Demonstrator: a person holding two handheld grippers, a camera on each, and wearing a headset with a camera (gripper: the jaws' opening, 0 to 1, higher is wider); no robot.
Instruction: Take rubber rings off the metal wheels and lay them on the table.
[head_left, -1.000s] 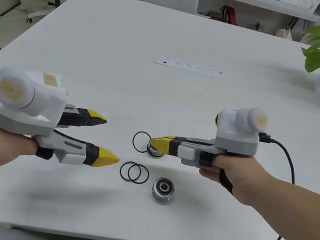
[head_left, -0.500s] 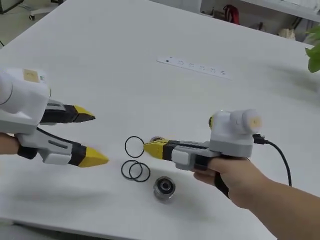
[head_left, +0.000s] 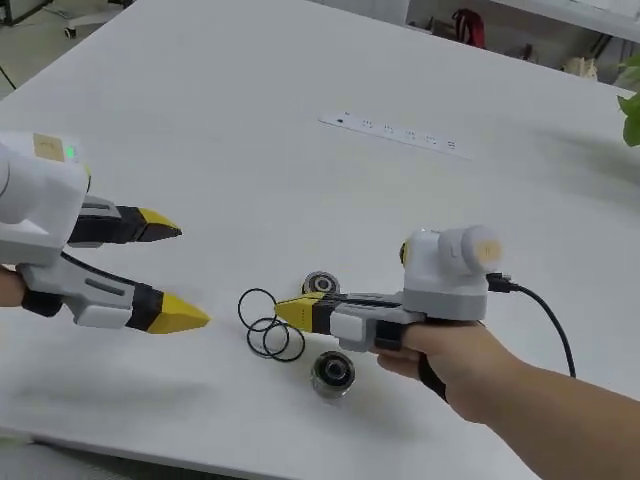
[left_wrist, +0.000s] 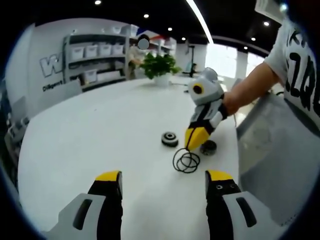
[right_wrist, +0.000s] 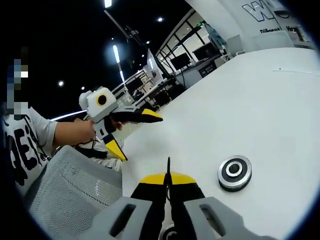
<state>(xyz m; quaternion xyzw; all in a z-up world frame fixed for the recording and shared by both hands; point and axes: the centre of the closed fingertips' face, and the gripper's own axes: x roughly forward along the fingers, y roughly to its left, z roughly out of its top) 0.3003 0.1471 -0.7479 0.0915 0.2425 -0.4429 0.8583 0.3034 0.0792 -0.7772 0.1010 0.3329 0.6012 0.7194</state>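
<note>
The right gripper (head_left: 285, 312) is held low over the white desk (head_left: 200, 120) with its yellow-tipped jaws closed together. In the right gripper view a thin black rubber ring (right_wrist: 168, 166) is seen edge-on, pinched between the closed tips and rising from them. In the head view the same ring (head_left: 258, 291) juts out to the left of the tips; whether its lower edge touches the desk cannot be told. Two more rings (head_left: 275, 340) lie flat on the desk on the near side of the held one, overlapping each other and close beside it.

One metal wheel (head_left: 320, 284) lies on the desk just beyond the right gripper, partly hidden by it. A second wheel (head_left: 332, 372) lies on the near side, just beside the two overlapping rings and under the body of the gripper. Whether either wheel carries a ring cannot be told.

The left gripper (head_left: 175, 272) is held at the left, well apart from the rings, with its jaws spread wide and nothing between them. In the left gripper view the rings and both wheels are seen on the desk beyond the wide-open jaws, with the right gripper (left_wrist: 194, 142) above the rings.

A white power strip (head_left: 395, 134) lies far across the desk, and a green plant (head_left: 632, 100) is seen at the right edge
</note>
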